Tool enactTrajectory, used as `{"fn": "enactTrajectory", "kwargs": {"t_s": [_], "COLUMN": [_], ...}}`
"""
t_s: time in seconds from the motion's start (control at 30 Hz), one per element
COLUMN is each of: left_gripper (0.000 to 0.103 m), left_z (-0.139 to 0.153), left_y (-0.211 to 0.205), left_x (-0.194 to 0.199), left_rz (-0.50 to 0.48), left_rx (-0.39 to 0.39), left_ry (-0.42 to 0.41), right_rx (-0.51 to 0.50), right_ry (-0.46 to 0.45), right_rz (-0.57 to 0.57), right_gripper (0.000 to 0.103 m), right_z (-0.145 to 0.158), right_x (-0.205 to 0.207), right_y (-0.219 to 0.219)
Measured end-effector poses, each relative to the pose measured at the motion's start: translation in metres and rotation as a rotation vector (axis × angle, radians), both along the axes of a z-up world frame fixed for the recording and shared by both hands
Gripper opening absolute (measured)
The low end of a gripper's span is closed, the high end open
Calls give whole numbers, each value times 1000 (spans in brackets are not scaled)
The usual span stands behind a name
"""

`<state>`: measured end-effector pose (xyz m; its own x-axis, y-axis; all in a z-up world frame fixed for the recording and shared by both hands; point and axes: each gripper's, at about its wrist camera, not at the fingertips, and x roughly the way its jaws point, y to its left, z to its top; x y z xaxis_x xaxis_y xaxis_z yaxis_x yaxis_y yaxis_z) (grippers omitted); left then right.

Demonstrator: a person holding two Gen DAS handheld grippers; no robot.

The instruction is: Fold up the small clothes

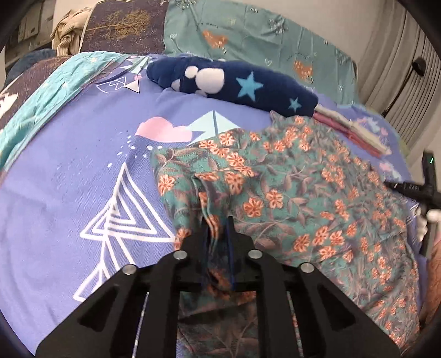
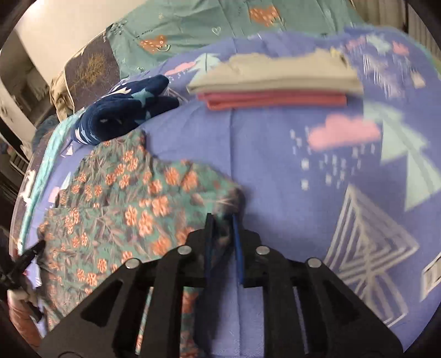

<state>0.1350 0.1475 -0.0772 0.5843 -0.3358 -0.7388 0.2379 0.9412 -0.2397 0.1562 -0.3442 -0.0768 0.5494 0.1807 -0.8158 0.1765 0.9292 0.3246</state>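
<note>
A teal garment with orange flowers lies spread on the purple patterned bedsheet. My left gripper is shut on a bunched fold at the garment's left edge. My right gripper is shut on the garment's right corner; the rest of the garment spreads to its left. The view is motion-blurred. The right gripper's body shows at the right edge of the left wrist view, and the left gripper's tip shows at the left edge of the right wrist view.
A dark blue star-patterned fleece piece lies bunched behind the garment. A stack of folded clothes, grey over pink, sits at the back right. Teal pillows and a dark pillow line the head of the bed.
</note>
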Motion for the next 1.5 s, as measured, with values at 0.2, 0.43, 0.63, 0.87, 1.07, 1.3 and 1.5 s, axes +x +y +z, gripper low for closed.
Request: {"fn": "enactTrajectory", "kwargs": {"t_s": [0.2,0.43,0.63,0.87,1.07,1.3,1.5], "left_gripper": [36,38,38,46,54,54,54], "left_z": [16,-3,27,11,-8,20,49], "left_y": [-2,-15,11,16,18,31,11], "left_x": [9,9,-4,-25,-69,-121,-177], "left_rz": [25,49,101,43,-13,3,-164], "left_rx": [12,147,112,79,40,2,64], "left_ry": [-28,-22,-76,10,43,-52,-138], "right_rx": [5,-225,-179,-116,-92,-83,-111], "right_ry": [-76,-33,-85,-128,-90,-126,-156], "right_rz": [32,128,100,135,152,129,166], "right_gripper": [28,44,44,44,44,44,44], "right_z": [21,0,27,39,25,31,40], "right_x": [-23,-47,-66,-109,-156,-195,-213], "right_y": [7,42,33,40,38,36,52]}}
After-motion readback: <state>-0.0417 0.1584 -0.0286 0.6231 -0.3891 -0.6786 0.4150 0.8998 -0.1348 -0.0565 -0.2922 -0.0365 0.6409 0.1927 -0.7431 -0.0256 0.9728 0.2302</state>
